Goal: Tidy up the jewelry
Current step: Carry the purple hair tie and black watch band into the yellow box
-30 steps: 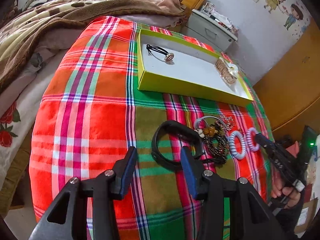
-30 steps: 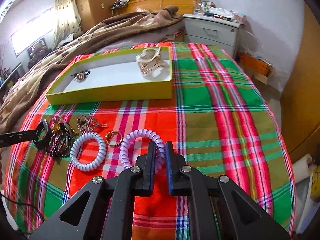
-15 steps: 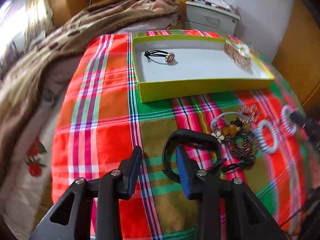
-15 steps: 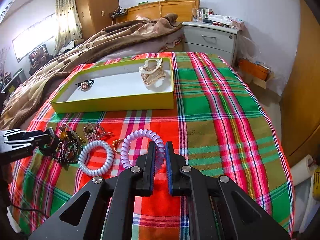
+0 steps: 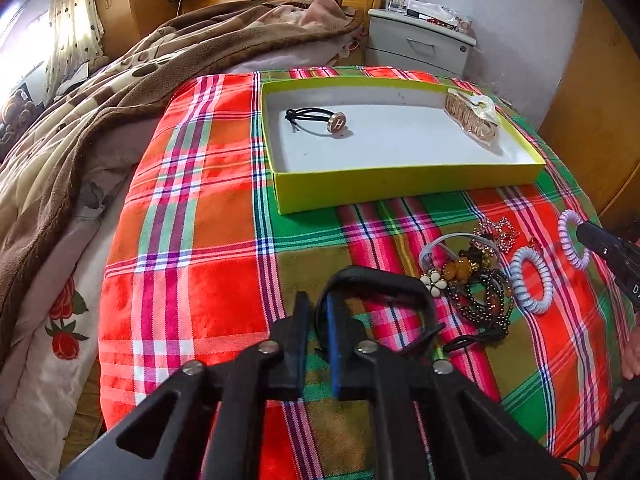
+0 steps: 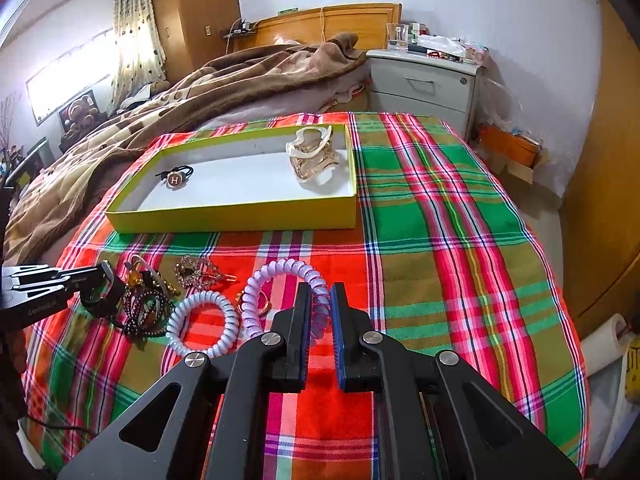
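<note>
Tongs, left: your left gripper had just been closing and sat clamped on the rim of the black band.
Tongs, right: your right gripper pinched the lilac coil tie between its pads.
Box: the yellow tray lay on the plaid cloth, holding the H hair tie at its left end and the gold claw clip at its right.
Loose pieces: the white coil tie, the bead cluster and the rhinestone clip lay between your two grippers, near the tray's front wall.
</note>
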